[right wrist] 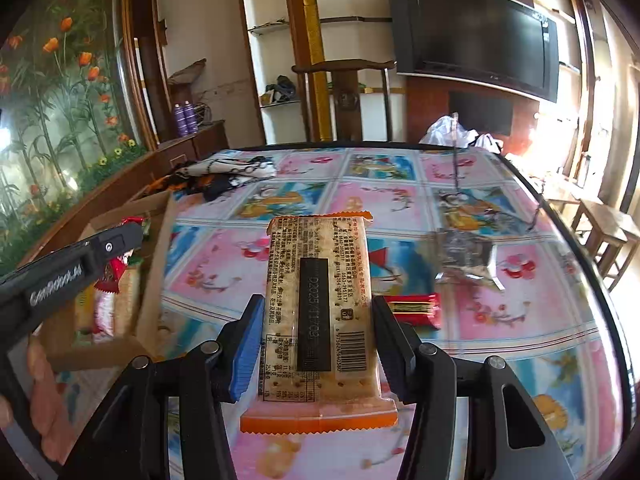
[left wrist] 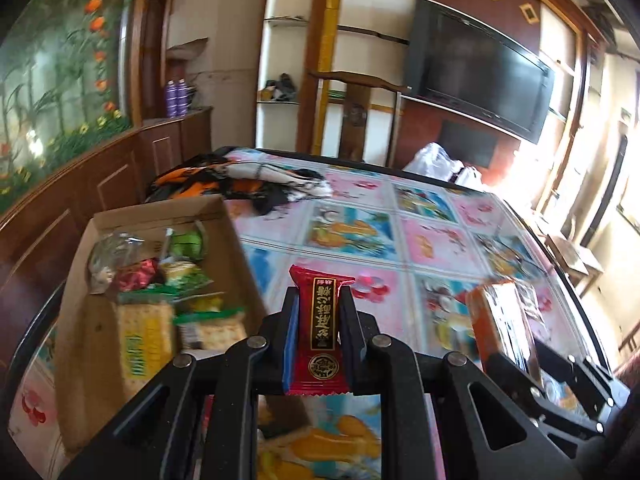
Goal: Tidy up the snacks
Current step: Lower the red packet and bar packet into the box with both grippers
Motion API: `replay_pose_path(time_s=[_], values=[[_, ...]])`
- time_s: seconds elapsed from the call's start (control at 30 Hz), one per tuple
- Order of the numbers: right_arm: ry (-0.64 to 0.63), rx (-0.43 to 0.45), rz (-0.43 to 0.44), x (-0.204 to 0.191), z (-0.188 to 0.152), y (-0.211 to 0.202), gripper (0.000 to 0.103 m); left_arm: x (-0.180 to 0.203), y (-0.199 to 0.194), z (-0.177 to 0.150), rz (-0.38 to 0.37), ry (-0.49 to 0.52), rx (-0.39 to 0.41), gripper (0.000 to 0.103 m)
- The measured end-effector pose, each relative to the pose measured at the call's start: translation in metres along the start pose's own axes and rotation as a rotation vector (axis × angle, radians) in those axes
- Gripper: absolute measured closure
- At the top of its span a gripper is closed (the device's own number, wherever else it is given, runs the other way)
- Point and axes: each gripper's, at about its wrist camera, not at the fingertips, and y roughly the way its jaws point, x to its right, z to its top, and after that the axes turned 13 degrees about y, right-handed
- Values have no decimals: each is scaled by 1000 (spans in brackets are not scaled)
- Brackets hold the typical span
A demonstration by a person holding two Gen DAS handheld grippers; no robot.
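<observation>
Left gripper pinching a red candy packet beside the cardboard box, right gripper clamping an orange cracker pack above the surface.

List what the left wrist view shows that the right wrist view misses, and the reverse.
Only the left wrist view: the left gripper shut on a red candy, and green packets deep in the box.

Only the right wrist view: another red candy and a clear wrapper lying on the table.

Both: the cardboard box, cracker pack, right gripper, television.
</observation>
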Motion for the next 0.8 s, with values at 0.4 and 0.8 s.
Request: replay_pose_path(time_s=[0.4,0.8], values=[[-60,-47,101,-68,-8,18,46,-75,6,-2,98,-134,-30,85],[-163,-111,189,-156,-28,48,46,-156,16,-20,213,-262,-116,85]])
